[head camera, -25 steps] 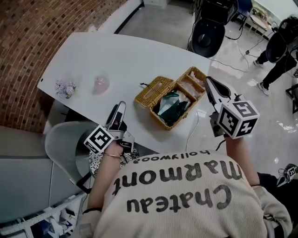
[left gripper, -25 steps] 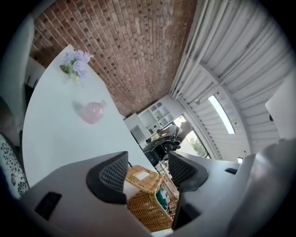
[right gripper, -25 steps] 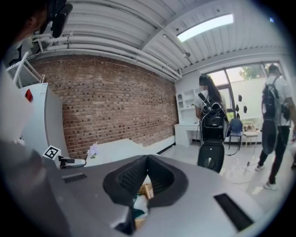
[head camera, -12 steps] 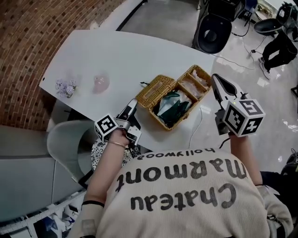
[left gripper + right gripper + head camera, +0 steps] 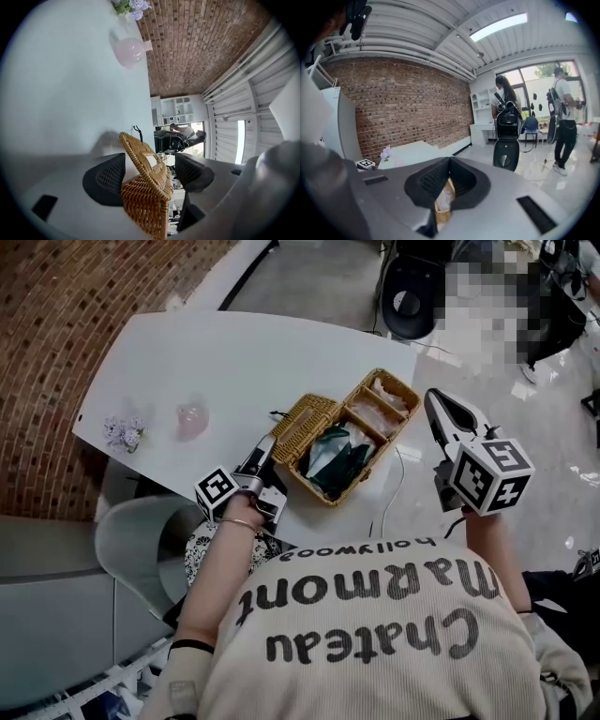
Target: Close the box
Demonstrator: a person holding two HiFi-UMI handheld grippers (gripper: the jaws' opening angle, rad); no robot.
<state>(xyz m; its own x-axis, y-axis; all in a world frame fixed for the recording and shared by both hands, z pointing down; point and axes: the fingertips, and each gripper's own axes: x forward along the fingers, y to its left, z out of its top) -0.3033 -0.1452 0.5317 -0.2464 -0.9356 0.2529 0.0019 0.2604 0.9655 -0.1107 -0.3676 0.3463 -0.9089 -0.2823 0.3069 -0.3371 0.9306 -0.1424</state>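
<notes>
A wicker box (image 5: 323, 491) stands open on the white table (image 5: 234, 362), with green cloth (image 5: 333, 457) inside. Its left lid (image 5: 305, 421) is raised and its pink-lined right lid (image 5: 382, 404) lies back. My left gripper (image 5: 267, 448) is at the left lid's near edge. In the left gripper view its jaws stand wide open around that lid (image 5: 145, 171), and a gap shows at the right pad (image 5: 192, 171). My right gripper (image 5: 433, 397) hovers beside the box's right end. Its tips meet, shut on nothing (image 5: 449, 161); only a sliver of wicker (image 5: 443, 206) shows below them.
A pink vase (image 5: 190, 418) and a small flower bunch (image 5: 122, 432) sit at the table's far left. A white cable (image 5: 389, 488) trails off the near edge by the box. A grey chair (image 5: 136, 540) is below left. People (image 5: 560, 122) stand beyond.
My left gripper has moved forward and right to the box, and now has the left lid between its jaws. The right gripper has stayed close to the box's right end.
</notes>
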